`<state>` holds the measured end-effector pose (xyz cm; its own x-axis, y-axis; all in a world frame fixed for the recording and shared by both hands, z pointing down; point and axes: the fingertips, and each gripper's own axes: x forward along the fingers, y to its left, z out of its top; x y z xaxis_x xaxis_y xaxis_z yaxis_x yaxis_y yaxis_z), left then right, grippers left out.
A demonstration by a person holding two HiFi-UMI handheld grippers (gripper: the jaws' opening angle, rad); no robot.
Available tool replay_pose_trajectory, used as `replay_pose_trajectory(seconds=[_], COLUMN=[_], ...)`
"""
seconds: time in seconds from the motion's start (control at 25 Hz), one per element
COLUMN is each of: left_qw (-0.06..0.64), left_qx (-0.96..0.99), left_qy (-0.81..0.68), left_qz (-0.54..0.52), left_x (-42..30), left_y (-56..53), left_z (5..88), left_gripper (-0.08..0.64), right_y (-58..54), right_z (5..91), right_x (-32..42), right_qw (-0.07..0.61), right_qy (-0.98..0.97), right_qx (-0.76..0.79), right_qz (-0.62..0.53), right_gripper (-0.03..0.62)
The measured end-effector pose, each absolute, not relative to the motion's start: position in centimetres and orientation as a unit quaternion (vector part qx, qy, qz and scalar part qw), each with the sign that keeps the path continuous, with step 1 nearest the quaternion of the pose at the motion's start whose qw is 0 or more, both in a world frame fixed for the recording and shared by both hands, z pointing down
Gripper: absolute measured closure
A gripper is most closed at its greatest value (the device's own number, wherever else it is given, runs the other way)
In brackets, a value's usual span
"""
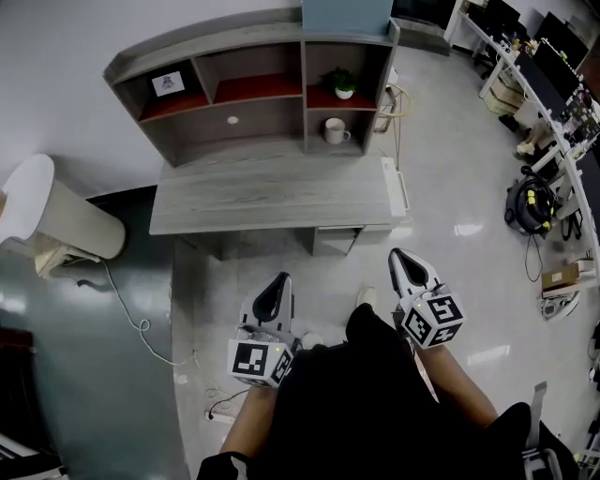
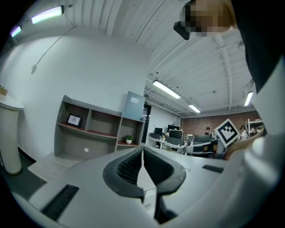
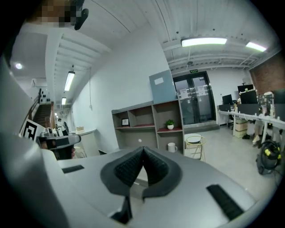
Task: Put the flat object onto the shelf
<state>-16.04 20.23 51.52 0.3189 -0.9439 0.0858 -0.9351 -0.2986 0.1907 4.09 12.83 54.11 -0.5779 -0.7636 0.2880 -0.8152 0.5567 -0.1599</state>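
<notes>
With the left gripper (image 1: pixel 282 278) and right gripper (image 1: pixel 399 254) jaws clenched empty short of the counter (image 1: pixel 272 192), and the flat panel (image 1: pixel 345 14) seemingly already upright atop the shelf (image 1: pixel 253 80) at upper centre, the person should avoid brushing it.

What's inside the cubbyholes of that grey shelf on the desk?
The shelf holds a small framed picture upper left, a potted plant upper right and a white mug below it. Anything directly behind the plant or mug is covered.
</notes>
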Motion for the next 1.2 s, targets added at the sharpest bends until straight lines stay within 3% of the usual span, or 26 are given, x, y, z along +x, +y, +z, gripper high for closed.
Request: replay_pose_trajectory(seconds=[0.28, 0.48, 1.2], left_qw=[0.093, 0.043, 0.074], left_qx=[0.786, 0.782, 0.796], left_qy=[-0.612, -0.621, -0.601], left_qz=[0.000, 0.040, 0.001], left_x=[-17.5, -18.3, -17.7], left_y=[20.1, 20.5, 19.3], left_z=[51.4, 50.3, 51.3], left_gripper=[0.541, 0.541, 0.541], right_y=[11.9, 12.2, 12.8], right_z=[52.5, 53.1, 53.7], right_x=[5.4, 4.8, 4.7], right_qw=[0.081, 0.085, 0.107], right_qy=[-0.870, -0.872, -0.871], right_qx=[0.477, 0.472, 0.474], right_qz=[0.100, 0.101, 0.073], right_gripper=[0.592, 0.592, 0.592])
